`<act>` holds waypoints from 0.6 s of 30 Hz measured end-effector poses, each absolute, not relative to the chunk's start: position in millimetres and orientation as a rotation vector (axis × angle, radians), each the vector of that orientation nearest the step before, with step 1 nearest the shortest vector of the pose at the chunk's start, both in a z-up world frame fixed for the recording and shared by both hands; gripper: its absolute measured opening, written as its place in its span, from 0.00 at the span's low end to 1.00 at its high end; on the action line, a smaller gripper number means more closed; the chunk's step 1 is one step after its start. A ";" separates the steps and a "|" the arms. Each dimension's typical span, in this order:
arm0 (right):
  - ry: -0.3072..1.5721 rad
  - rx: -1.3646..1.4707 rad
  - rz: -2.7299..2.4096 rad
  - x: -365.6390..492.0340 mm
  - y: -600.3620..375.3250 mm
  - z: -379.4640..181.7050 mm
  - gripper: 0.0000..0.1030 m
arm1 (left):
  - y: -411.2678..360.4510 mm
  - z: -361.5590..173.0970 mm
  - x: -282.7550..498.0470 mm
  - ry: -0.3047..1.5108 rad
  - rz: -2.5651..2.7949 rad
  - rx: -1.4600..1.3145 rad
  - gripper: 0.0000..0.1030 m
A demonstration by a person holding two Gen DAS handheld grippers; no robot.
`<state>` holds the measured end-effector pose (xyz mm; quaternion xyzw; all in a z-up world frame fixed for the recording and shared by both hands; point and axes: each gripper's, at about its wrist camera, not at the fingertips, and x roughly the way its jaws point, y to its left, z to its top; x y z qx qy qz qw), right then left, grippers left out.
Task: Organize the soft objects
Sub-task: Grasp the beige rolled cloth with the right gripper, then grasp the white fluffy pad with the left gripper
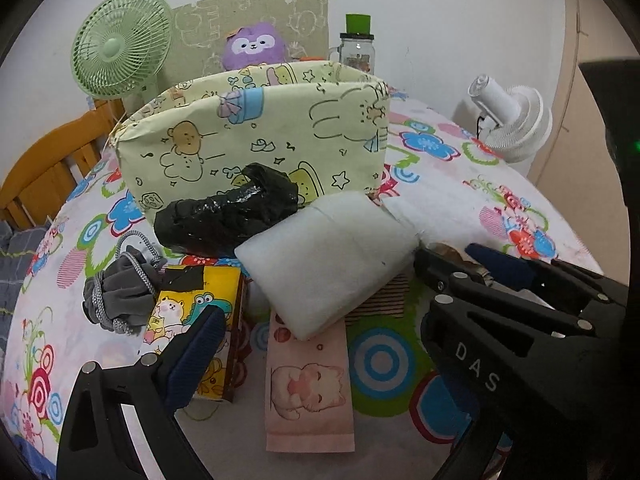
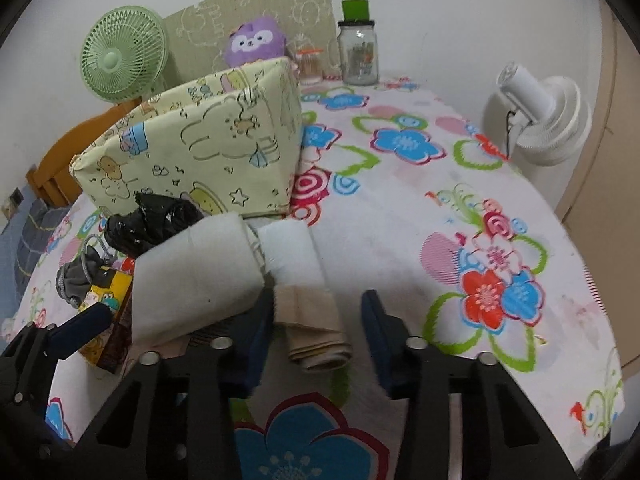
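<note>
A pale yellow cartoon-print storage box (image 1: 256, 136) (image 2: 192, 148) stands on the table, with a purple plush (image 1: 254, 46) (image 2: 254, 42) behind it. In front lie a black plastic bundle (image 1: 228, 212) (image 2: 152, 220), a white foam pad (image 1: 324, 264) (image 2: 192, 276), a grey drawstring pouch (image 1: 120, 292) (image 2: 74, 276), a yellow tissue pack (image 1: 196, 320) (image 2: 106, 300), a pink pack (image 1: 308, 388) and a rolled beige and white cloth (image 2: 308, 304). My left gripper (image 1: 320, 336) is open over the pile. My right gripper (image 2: 316, 340) is open astride the cloth roll.
A green fan (image 1: 120, 44) (image 2: 122, 58) stands at the back left, a glass jar with a green lid (image 1: 357, 46) (image 2: 357, 46) at the back, a white fan (image 1: 512, 120) (image 2: 548, 116) at the right edge. A flowered cloth (image 2: 440, 216) covers the table. An orange wooden chair (image 1: 52, 168) stands left.
</note>
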<state>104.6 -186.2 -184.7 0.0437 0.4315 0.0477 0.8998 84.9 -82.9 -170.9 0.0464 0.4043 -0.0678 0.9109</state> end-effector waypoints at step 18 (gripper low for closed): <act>0.824 0.155 0.131 110.0 -205.1 -166.9 0.18 | -87.9 -164.5 115.7 0.837 -0.104 0.102 0.96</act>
